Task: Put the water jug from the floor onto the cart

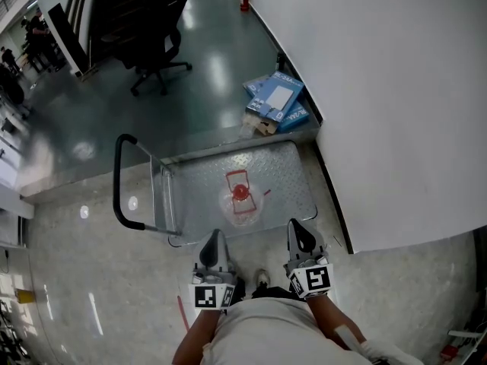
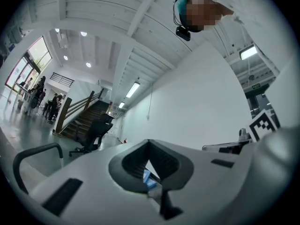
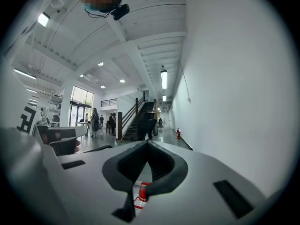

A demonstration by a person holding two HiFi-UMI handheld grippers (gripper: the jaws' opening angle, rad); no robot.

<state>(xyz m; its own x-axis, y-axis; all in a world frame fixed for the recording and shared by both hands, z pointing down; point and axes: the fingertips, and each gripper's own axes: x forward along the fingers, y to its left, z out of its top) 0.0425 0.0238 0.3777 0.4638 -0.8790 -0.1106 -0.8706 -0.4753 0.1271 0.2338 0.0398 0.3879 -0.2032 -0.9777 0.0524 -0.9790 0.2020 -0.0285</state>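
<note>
The water jug [image 1: 240, 196], clear with a red cap and red handle, stands upright on the metal deck of the cart [image 1: 285, 177]. My left gripper [image 1: 214, 243] and right gripper [image 1: 301, 234] hover side by side just in front of the cart's near edge, apart from the jug. Both are shut with nothing between the jaws. In the right gripper view, the jug's red cap [image 3: 140, 195] shows below the shut right gripper [image 3: 148, 144]. The left gripper [image 2: 149, 144] points level over the cart.
The cart's black push handle [image 1: 117, 179] rises at its left end. Blue boxes [image 1: 278, 101] lie on the floor beyond the cart against the white wall [image 1: 396, 112]. A black office chair [image 1: 156, 48] stands farther back. People stand near a staircase [image 3: 136, 118] in the distance.
</note>
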